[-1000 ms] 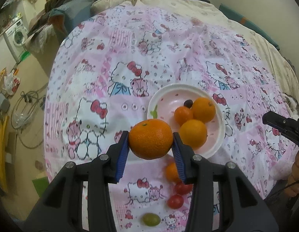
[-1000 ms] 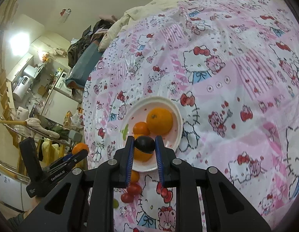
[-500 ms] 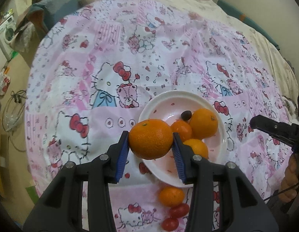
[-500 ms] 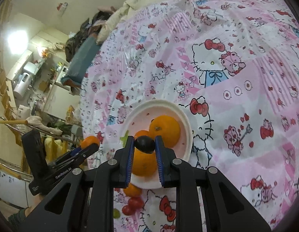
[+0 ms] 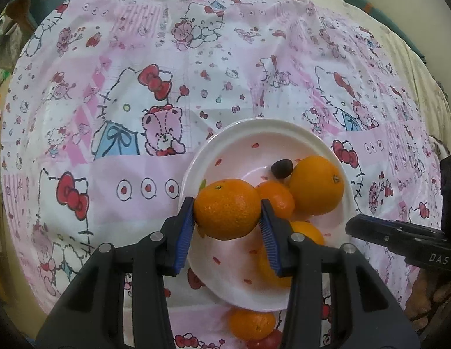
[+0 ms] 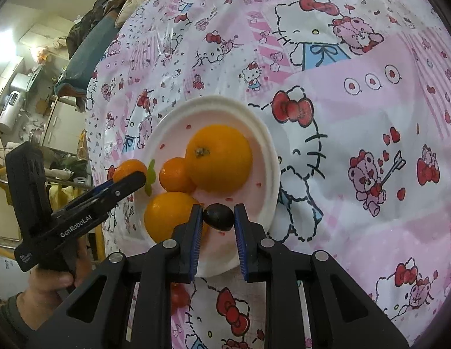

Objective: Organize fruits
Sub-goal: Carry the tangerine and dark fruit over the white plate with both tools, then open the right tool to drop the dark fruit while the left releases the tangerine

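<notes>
Left gripper (image 5: 227,221) clamps a mandarin (image 5: 227,208) over the near rim of the white plate (image 5: 240,133). Right gripper (image 6: 218,223) pinches a dark grape (image 6: 218,219) above the same plate, three oranges (image 6: 219,157) lying just ahead of it.

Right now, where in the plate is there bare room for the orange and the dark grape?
Plate: bare on its far half and the near-left floor under the held orange. Crowded on the right, where three oranges and a dark fruit cluster. The held grape hangs over the near rim.
</notes>
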Tool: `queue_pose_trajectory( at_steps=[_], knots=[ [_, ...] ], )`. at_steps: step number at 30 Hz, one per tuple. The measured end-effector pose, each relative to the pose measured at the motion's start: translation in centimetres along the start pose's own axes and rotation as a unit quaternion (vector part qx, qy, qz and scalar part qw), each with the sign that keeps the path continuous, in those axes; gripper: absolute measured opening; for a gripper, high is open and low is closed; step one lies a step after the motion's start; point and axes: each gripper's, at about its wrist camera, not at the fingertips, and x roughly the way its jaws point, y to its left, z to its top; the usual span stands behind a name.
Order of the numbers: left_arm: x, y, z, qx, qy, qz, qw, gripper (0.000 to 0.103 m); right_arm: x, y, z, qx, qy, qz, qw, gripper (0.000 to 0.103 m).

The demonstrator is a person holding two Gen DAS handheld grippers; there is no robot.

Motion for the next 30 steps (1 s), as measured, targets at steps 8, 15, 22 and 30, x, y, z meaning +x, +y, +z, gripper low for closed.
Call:
queue_pose_trajectory(
  at_steps=[8,15,22,30],
  knots=[
    [0.3,-0.2,0.2,-0.007,0.005,-0.011,0.9999,0.040,0.2,-0.5,0.1,0.008,0.004,-0.003,1.000,0.026],
    [0.5,-0.1,0.2,-0.010,0.011,-0.011,0.9998,0.040,0.0,-0.6,0.0,0.009,0.002,0.003,1.000,0.026],
    [0.5,-0.4,0.0,-0.005,0.014,-0.014,0.9998,0.041,-0.4,-0.7,0.0,0.010,-0.006,0.000,1.000,0.026],
    [0.6,-0.6,-0.1,-0.003,0.022,-0.015,0.9996,0.041,-1.0,-0.6,-0.2,0.000,-0.012,-0.003,1.000,0.064]
  ],
)
